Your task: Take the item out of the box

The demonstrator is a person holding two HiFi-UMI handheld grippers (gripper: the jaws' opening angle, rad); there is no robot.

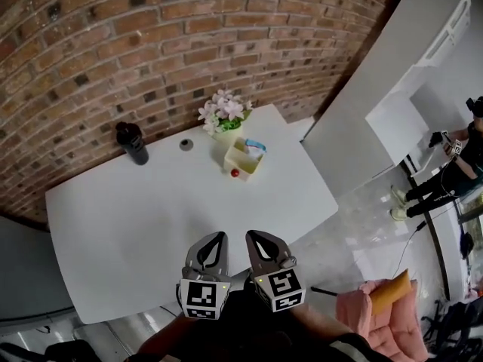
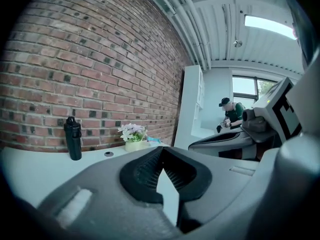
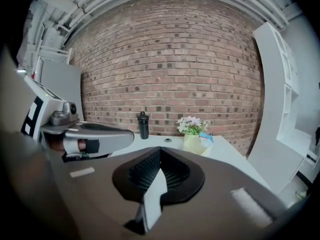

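Observation:
A pale yellow open box (image 1: 244, 159) stands on the far part of the white table (image 1: 151, 217). A blue item (image 1: 256, 145) shows at its far rim and a small red thing (image 1: 235, 173) at its near corner. Whether the red thing is inside the box I cannot tell. My left gripper (image 1: 219, 237) and right gripper (image 1: 253, 237) hang side by side at the table's near edge, well short of the box, both shut and empty. The right gripper view shows the box (image 3: 195, 144) ahead, beyond the right gripper (image 3: 160, 152). The left gripper (image 2: 161, 152) points towards the box (image 2: 136, 145).
A pot of pale flowers (image 1: 224, 114) stands just behind the box. A black bottle (image 1: 132, 142) and a small grey disc (image 1: 186, 145) sit near the brick wall. A person (image 1: 453, 168) stands far right. A pink and orange bundle (image 1: 377, 311) lies on the floor.

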